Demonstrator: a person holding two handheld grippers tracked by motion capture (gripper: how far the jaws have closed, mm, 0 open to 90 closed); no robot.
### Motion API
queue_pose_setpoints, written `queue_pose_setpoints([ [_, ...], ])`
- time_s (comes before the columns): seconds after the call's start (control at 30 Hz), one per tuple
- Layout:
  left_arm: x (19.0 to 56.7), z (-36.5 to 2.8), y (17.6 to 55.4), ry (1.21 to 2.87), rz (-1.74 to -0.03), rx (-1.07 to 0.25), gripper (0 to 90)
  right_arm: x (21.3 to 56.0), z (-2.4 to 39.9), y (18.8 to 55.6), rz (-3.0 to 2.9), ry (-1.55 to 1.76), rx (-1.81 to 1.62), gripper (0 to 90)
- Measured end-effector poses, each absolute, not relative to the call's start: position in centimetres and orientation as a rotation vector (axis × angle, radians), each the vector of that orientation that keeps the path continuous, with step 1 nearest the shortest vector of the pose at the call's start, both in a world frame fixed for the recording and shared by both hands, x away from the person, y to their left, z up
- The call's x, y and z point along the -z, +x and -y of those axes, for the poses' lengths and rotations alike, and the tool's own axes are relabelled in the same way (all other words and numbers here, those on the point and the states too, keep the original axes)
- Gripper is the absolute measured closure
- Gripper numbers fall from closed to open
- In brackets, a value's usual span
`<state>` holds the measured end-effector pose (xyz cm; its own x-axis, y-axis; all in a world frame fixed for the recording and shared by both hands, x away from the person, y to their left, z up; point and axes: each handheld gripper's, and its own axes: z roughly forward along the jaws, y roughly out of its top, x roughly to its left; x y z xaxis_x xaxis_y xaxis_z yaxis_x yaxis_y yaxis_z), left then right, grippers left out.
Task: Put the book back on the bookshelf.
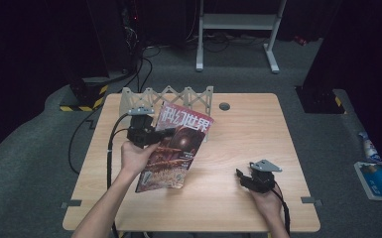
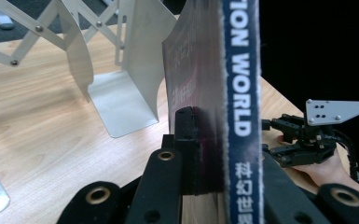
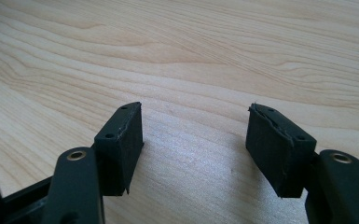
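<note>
A: Rack [image 1: 168, 96] contents?
B: I can't see anything in it. One magazine [image 1: 176, 148], pinched in my left gripper [image 1: 166, 133], tilted above the table [image 1: 258, 124] before it.
A: Right gripper [image 1: 242, 177]?
B: Spread, holding nothing, low over the wood.

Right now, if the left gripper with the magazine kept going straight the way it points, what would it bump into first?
Probably the metal bookend rack. The left gripper is shut on the magazine, and the rack's silver plates stand just ahead on the table. Depth is hard to judge, so the magazine's top edge may reach it first.
</note>
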<state>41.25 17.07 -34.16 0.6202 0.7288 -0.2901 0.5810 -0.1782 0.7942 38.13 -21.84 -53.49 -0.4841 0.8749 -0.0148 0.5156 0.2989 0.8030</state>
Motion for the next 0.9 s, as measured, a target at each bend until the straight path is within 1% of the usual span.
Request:
queue_pose_setpoints([
  [0.2,33.8,-17.2,42.2,1.900,-1.058,-0.223,83.6,53.5,21.8,38.1,-2.120,1.234,-1.053,36.5],
  [0.6,32.9,-17.5,42.7,1.932,-1.054,-0.262,83.5,53.5,21.8,38.1,-2.122,1.232,-1.053,36.5],
  [0.9,32.3,-18.6,43.1,1.927,-1.085,-0.285,83.5,53.5,21.8,38.1,-2.122,1.232,-1.054,36.5],
])
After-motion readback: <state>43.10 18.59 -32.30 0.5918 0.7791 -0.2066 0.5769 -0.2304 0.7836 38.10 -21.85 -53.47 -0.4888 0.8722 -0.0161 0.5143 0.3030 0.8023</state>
